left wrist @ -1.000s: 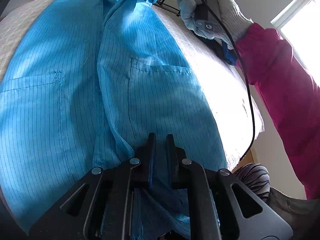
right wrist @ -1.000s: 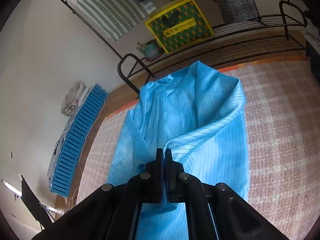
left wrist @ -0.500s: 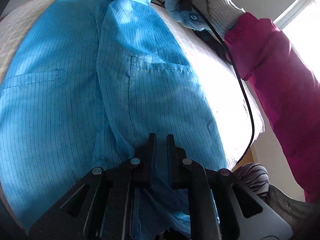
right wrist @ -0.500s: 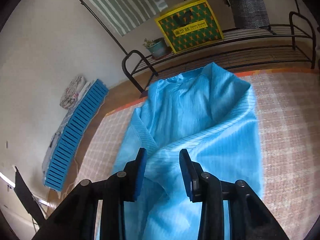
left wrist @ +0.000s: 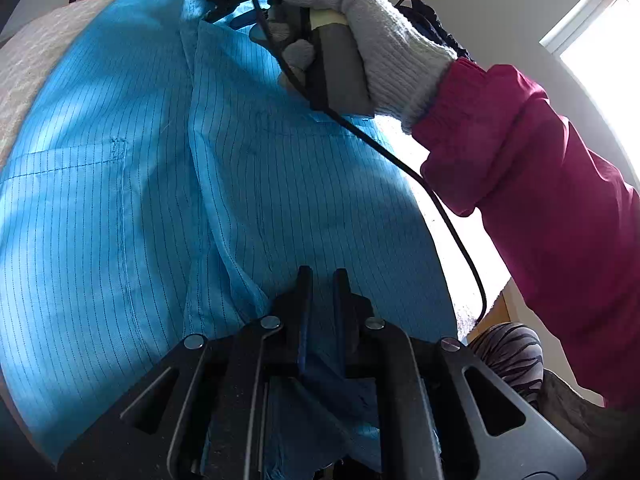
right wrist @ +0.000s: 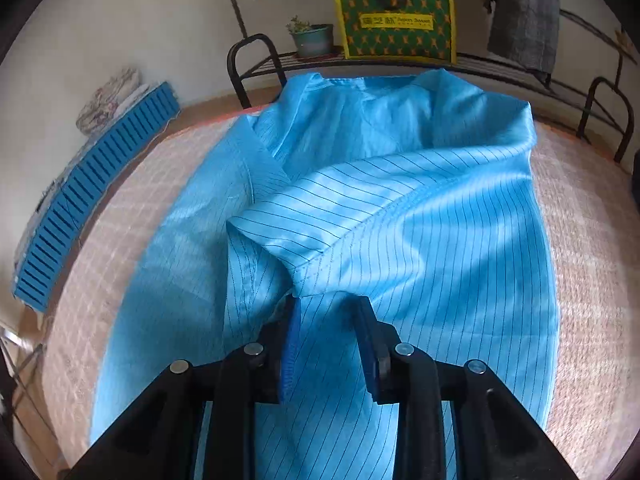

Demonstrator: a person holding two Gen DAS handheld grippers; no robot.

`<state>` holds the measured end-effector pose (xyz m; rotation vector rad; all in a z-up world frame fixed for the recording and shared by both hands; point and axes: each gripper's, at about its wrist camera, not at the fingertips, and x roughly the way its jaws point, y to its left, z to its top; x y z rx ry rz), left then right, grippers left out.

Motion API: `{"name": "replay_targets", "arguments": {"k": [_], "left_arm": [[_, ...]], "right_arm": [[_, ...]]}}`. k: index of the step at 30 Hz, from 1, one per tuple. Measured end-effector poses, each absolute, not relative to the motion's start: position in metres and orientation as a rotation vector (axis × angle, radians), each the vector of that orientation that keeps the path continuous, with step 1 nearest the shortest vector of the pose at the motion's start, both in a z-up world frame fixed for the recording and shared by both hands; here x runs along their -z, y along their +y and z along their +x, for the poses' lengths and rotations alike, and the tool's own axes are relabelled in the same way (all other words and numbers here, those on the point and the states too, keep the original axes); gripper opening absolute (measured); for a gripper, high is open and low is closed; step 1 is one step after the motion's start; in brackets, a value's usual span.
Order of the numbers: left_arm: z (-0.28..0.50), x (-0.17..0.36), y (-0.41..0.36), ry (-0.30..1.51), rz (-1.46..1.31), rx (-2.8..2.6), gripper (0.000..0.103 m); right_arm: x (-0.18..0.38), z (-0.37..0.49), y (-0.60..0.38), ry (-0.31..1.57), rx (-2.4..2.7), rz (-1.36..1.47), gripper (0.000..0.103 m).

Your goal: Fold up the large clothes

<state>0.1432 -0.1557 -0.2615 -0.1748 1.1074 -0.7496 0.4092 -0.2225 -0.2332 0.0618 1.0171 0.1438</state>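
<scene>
A large blue pinstriped garment [left wrist: 140, 200] lies spread on a pale quilted cover [right wrist: 592, 240]. My left gripper [left wrist: 320, 280] sits at its near hem, shut on a bunch of the blue cloth. A grey-gloved hand [left wrist: 384, 40] with a magenta sleeve holds the right gripper's handle over the garment's far right part. In the right wrist view the garment [right wrist: 440, 240] has one side folded over. The right gripper [right wrist: 326, 312] stands open just behind a seamed fold edge [right wrist: 320, 252]. Cloth lies below its jaws and the pads do not press on it.
A black metal rack [right wrist: 256, 60] at the far edge carries a yellow-green box [right wrist: 394, 20] and a potted plant [right wrist: 312, 38]. A blue slatted panel [right wrist: 92, 192] leans at the left wall. A black cable [left wrist: 452, 220] hangs from the right gripper. A bright window [left wrist: 600, 40] is at right.
The right gripper opened and let go of the fold of cloth, then moved down and nearer over the garment while rolling. The left gripper stayed put, still shut on the hem.
</scene>
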Motion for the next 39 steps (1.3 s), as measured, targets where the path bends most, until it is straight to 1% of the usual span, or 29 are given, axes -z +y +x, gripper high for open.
{"name": "replay_targets", "arguments": {"k": [2, 6, 9, 10, 13, 15, 16, 17, 18, 19, 20, 22, 24, 27, 29, 30, 32, 34, 35, 36, 39], "left_arm": [[0.143, 0.260, -0.158, 1.109, -0.176, 0.750, 0.008], [0.143, 0.259, -0.161, 1.108, -0.161, 0.759, 0.008], [0.143, 0.259, -0.163, 1.105, -0.168, 0.761, 0.008], [0.146, 0.261, -0.163, 1.105, -0.174, 0.762, 0.008], [0.148, 0.262, -0.158, 1.107, -0.187, 0.769, 0.008], [0.149, 0.263, -0.158, 1.106, -0.186, 0.774, 0.008], [0.149, 0.263, -0.158, 1.105, -0.186, 0.776, 0.008], [0.149, 0.264, -0.157, 1.102, -0.186, 0.777, 0.008], [0.149, 0.264, -0.152, 1.101, -0.188, 0.779, 0.008], [0.150, 0.265, -0.151, 1.101, -0.191, 0.779, 0.008], [0.150, 0.265, -0.150, 1.103, -0.193, 0.781, 0.008], [0.152, 0.266, -0.148, 1.110, -0.204, 0.784, 0.008], [0.154, 0.270, -0.146, 1.117, -0.213, 0.787, 0.008], [0.157, 0.270, -0.143, 1.124, -0.217, 0.790, 0.008], [0.161, 0.273, -0.141, 1.126, -0.213, 0.795, 0.008], [0.163, 0.272, -0.140, 1.126, -0.211, 0.799, 0.008], [0.166, 0.273, -0.141, 1.132, -0.216, 0.800, 0.008], [0.168, 0.273, -0.140, 1.135, -0.219, 0.800, 0.008], [0.169, 0.273, -0.140, 1.135, -0.218, 0.801, 0.008], [0.171, 0.273, -0.140, 1.134, -0.218, 0.802, 0.008], [0.171, 0.273, -0.142, 1.135, -0.223, 0.807, 0.008]], "right_arm": [[0.229, 0.411, -0.219, 1.015, -0.148, 0.025, 0.030], [0.204, 0.401, -0.257, 0.949, -0.208, 0.218, 0.030], [0.193, 0.398, -0.293, 0.906, -0.141, 0.238, 0.029], [0.194, 0.400, -0.305, 0.906, -0.113, 0.249, 0.028], [0.202, 0.410, -0.341, 0.915, -0.035, 0.314, 0.028], [0.210, 0.421, -0.364, 0.920, -0.036, 0.415, 0.028], [0.215, 0.426, -0.375, 0.917, -0.054, 0.489, 0.031], [0.220, 0.431, -0.385, 0.911, -0.076, 0.570, 0.040], [0.224, 0.435, -0.395, 0.893, -0.094, 0.649, 0.044], [0.227, 0.438, -0.404, 0.866, -0.110, 0.724, 0.050], [0.231, 0.440, -0.411, 0.836, -0.128, 0.795, 0.052], [0.238, 0.447, -0.425, 0.795, -0.127, 0.895, 0.052], [0.250, 0.458, -0.436, 0.793, -0.125, 0.992, 0.052], [0.266, 0.475, -0.445, 0.793, -0.143, 1.122, 0.050], [0.272, 0.482, -0.449, 0.778, -0.167, 1.198, 0.040], [0.275, 0.485, -0.450, 0.772, -0.178, 1.235, 0.038], [0.275, 0.488, -0.451, 0.755, -0.201, 1.275, 0.036], [0.268, 0.494, -0.448, 0.769, -0.229, 1.241, 0.026], [0.262, 0.498, -0.445, 0.785, -0.226, 1.205, 0.024], [0.257, 0.501, -0.443, 0.797, -0.217, 1.168, 0.019], [0.241, 0.507, -0.439, 0.848, -0.172, 1.035, 0.012]]}}
